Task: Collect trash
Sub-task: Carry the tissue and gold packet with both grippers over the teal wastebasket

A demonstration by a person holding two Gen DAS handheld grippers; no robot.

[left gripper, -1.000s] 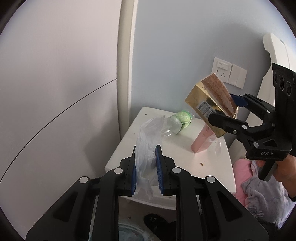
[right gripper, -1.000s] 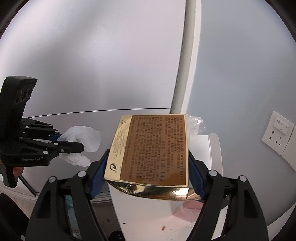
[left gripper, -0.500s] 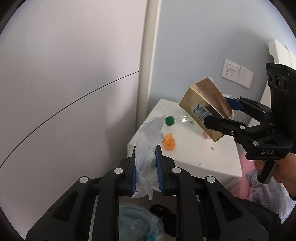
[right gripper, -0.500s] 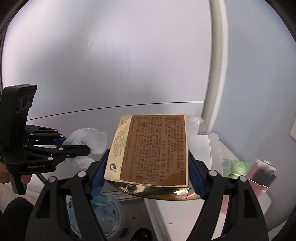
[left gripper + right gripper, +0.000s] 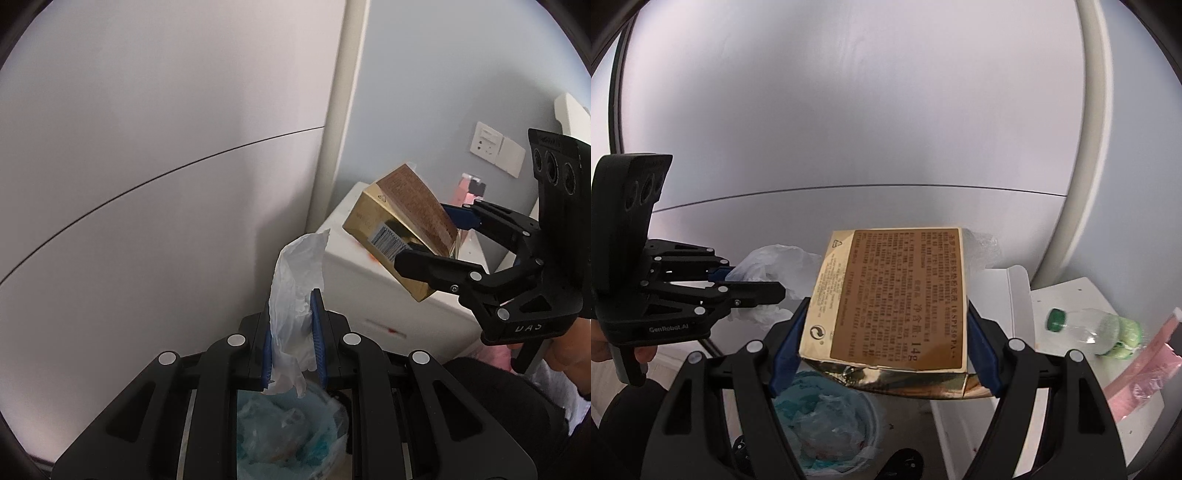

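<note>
Gold box (image 5: 897,310) clamped in the right gripper's (image 5: 882,343) jaws, white wrapper (image 5: 295,295) pinched in the left gripper's (image 5: 293,343), both above the bin (image 5: 827,417). Neither dropped yet; a bottle (image 5: 1097,328) and pink pack (image 5: 1145,365) wait on the surface (image 5: 1067,295).

The trash bin (image 5: 827,424) sits half hidden behind the gold box (image 5: 894,302).

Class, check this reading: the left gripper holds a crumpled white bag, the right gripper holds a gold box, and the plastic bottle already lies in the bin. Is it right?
Not quite. The left gripper does hold the white bag and the right gripper the gold box, but the right wrist view shows the bottle lying on the white table, not in the bin.
</note>
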